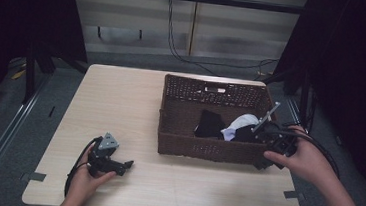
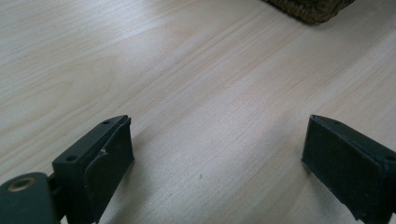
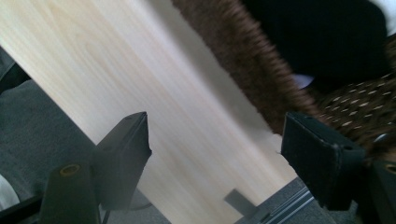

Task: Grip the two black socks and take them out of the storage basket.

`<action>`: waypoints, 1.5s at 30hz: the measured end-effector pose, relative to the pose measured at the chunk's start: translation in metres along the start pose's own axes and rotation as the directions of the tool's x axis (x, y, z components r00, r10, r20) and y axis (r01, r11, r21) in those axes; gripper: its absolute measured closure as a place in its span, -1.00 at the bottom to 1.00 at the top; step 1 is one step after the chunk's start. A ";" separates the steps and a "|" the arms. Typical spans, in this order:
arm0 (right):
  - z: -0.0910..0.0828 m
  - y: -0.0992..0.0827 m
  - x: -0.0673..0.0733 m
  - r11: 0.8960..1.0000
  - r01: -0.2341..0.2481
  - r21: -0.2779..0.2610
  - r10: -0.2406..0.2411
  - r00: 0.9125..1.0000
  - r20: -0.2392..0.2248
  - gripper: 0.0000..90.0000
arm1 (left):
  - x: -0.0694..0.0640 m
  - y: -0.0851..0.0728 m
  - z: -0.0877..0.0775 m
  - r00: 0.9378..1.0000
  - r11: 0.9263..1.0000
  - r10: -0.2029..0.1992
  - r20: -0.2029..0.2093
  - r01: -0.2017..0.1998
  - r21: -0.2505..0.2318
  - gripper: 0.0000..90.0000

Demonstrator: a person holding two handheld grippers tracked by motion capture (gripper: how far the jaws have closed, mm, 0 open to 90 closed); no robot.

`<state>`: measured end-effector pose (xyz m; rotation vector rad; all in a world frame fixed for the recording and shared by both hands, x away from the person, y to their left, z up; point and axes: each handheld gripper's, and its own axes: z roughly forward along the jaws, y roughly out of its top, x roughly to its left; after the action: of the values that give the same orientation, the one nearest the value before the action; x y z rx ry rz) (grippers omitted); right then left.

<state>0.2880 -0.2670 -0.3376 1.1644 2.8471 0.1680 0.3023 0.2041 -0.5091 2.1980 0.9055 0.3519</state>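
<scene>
Resting at about seven o'clock on the pale wooden tabletop (image 1: 135, 104), the left hand-held gripper (image 1: 126, 165) lies low in the person's left hand (image 1: 85, 180), its jaws released and spread wide over bare wood with nothing between them, as the left gripper view confirms. At about three o'clock sits the brown wicker basket (image 1: 180, 110), its far wall showing a handle slot. Inside it, toward the right end, lie a black garment (image 1: 210, 124) and, just beside it, a white cloth (image 1: 239, 124). Over the basket's near right corner, at about four o'clock, the right hand-held gripper (image 1: 261, 162) is held in the person's right hand (image 1: 306, 161), jaws released and apart, gripping nothing, pointing down past the basket rim.
</scene>
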 end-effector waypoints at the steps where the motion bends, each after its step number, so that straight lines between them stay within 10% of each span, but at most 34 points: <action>1: -0.002 0.003 -0.002 1.000 0.000 -0.004 0.000 1.000 0.005 -0.48 | 0.000 0.000 0.000 1.000 1.000 0.000 0.000 0.000 0.000 -0.82; 18: -0.003 0.046 -0.057 0.995 -0.093 -0.030 0.094 0.995 0.037 -0.46 | 0.000 0.000 0.000 1.000 1.000 -0.008 -0.001 0.008 -0.006 -0.82; 45: 0.077 0.074 -0.105 0.975 -0.223 0.001 0.223 0.974 0.027 -0.48 | 0.000 0.000 0.000 1.000 1.000 -0.007 -0.001 0.007 -0.006 -0.83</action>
<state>0.4215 -0.2823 -0.4030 1.4748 2.6885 0.1553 0.3021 0.2036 -0.5094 2.1889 0.9119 0.3514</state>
